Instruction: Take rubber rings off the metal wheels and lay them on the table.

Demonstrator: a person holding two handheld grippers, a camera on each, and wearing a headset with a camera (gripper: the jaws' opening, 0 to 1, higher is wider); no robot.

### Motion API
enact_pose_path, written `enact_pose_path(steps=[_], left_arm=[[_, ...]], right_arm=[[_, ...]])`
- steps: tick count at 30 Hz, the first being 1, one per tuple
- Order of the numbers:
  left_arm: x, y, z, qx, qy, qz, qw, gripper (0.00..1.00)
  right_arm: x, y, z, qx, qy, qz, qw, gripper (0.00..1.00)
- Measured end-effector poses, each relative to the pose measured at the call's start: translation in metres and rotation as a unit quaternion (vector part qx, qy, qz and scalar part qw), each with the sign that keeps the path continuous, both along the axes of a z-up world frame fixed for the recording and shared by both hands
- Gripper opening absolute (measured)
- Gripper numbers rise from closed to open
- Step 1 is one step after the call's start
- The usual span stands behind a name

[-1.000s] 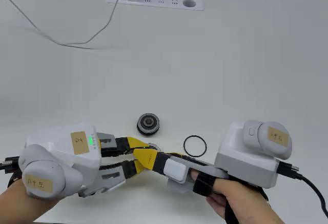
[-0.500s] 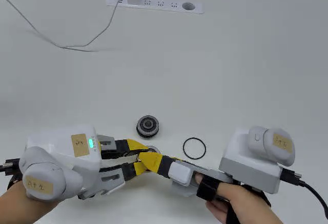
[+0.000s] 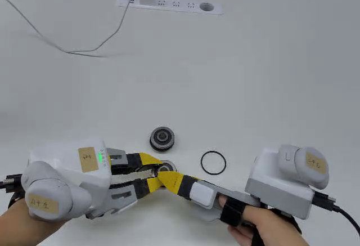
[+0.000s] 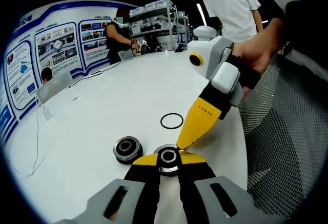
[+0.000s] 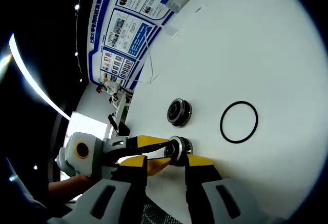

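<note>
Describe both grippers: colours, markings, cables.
Both are white-grey boxy housings with yellow-tipped black jaws. The left gripper carries tan tape labels with handwriting and a small green light. The right gripper has a similar tan label, and a black cable leaves its rear.

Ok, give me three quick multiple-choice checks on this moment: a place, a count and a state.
1. The loose rubber ring lies: A) on the table, right of the free wheel; B) on the power strip; C) around the held wheel.
2. Metal wheels in view: A) one; B) two; C) four.
3. The left tongs are: A) open, empty; B) shut on a wheel; C) lying on the table.
Answers: 1A, it lies flat beside the free wheel; 2B, one free, one held; 3B, both yellow tips press the held wheel.
</note>
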State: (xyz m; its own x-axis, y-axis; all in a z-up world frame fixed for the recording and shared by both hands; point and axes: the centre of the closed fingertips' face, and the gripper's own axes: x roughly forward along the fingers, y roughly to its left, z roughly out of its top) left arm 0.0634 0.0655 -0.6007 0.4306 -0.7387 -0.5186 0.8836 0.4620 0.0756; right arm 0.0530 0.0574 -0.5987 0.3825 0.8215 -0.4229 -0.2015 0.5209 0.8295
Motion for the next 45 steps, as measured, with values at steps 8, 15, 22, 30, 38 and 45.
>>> enact_pose_path(steps=[8, 15, 22, 30, 38, 45], left_arm=[[0.000, 0.000, 0.000, 0.000, 0.000, 0.000, 1.0000, 0.13], [-0.001, -0.001, 0.001, 0.000, -0.001, 0.000, 1.0000, 0.13], [-0.001, -0.001, 0.001, 0.000, -0.001, 0.001, 1.0000, 0.13], [-0.001, -0.001, 0.001, -0.001, -0.001, 0.002, 1.0000, 0.13], [-0.001, -0.001, 0.001, -0.001, -0.002, 0.003, 1.0000, 0.13], [-0.001, -0.001, 0.001, -0.001, -0.002, 0.004, 1.0000, 0.13]], right_arm=[[0.006, -0.004, 0.000, -0.007, -0.010, -0.009, 0.9999, 0.24], [0.008, -0.008, -0.005, -0.025, -0.017, -0.009, 0.9995, 0.15], [0.010, -0.009, -0.009, -0.046, -0.027, -0.004, 0.9986, 0.08], [0.011, -0.011, -0.010, -0.060, -0.038, 0.003, 0.9975, 0.04], [0.011, -0.011, -0.010, -0.062, -0.034, 0.003, 0.9975, 0.02], [0.012, -0.013, -0.012, -0.055, -0.003, -0.009, 0.9984, 0.01]])
